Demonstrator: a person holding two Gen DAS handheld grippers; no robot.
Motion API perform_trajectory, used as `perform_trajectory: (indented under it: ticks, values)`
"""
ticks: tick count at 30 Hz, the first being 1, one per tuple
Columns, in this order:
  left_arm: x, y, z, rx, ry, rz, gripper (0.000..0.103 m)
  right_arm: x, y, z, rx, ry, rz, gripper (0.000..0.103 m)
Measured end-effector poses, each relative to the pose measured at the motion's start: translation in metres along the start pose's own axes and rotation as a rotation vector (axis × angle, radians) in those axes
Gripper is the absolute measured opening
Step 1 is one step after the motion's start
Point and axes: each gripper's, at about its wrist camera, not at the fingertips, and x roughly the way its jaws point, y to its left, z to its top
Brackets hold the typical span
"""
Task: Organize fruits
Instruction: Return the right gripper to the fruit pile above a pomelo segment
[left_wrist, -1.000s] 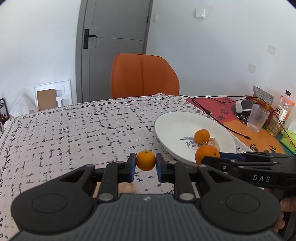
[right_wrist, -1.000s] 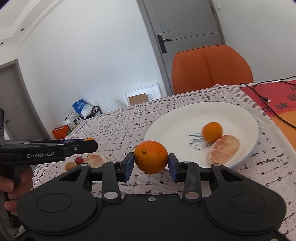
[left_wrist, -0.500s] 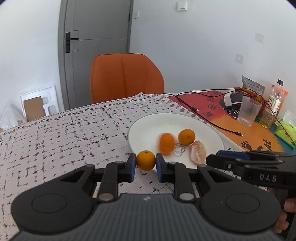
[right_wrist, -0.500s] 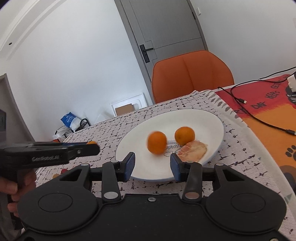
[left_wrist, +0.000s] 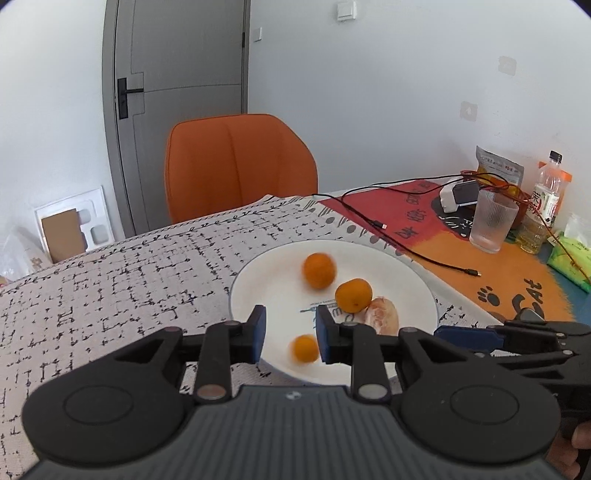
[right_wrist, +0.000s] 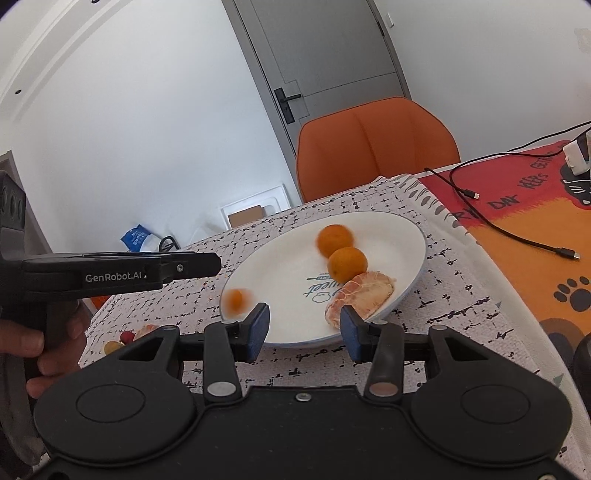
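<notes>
Patterned black-and-white cloth (left_wrist: 110, 288) covers the table, and over it the left gripper (left_wrist: 290, 334) hangs with its blue pads spread apart, holding nothing — a small mandarin (left_wrist: 305, 349), blurred, lies between them near the right pad, over the near edge of the white plate (left_wrist: 266, 280). Farther in on that plate are a second blurred mandarin (left_wrist: 319, 270), a sharper third mandarin (left_wrist: 353, 295) and, touching it, a peeled citrus piece (left_wrist: 384, 315). From the right wrist view the right gripper (right_wrist: 304, 328) is likewise released, its pads wide and bare above the plate's near rim, with the peeled piece just beyond its right pad. The small blurred mandarin there sits at the plate's left rim, below the tip of the left gripper seen side-on. Left of the plate, on the cloth, lie a few small fruit bits (right_wrist: 125, 338) — too small to name. An orange chair (left_wrist: 236, 166) stands behind the table, a ribbed glass (left_wrist: 493, 225) and black cable (left_wrist: 406, 243) on the colourful mat (left_wrist: 509, 273) to the right.
</notes>
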Motion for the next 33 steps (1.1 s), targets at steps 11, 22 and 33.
perform_trajectory:
  ticks: [11, 22, 33]
  values:
    - [-0.023, 0.029, -0.012, -0.05, 0.015, 0.093, 0.062, 0.002, 0.011, 0.001, -0.021, -0.006, 0.021, 0.057]
    - [-0.05, 0.07, -0.03, -0.118, -0.001, 0.179, 0.077, 0.014, 0.041, -0.002, -0.064, 0.008, 0.069, 0.082]
    - [-0.066, 0.107, -0.053, -0.196, 0.009, 0.24, 0.078, 0.035, 0.072, -0.006, -0.114, 0.045, 0.119, 0.086]
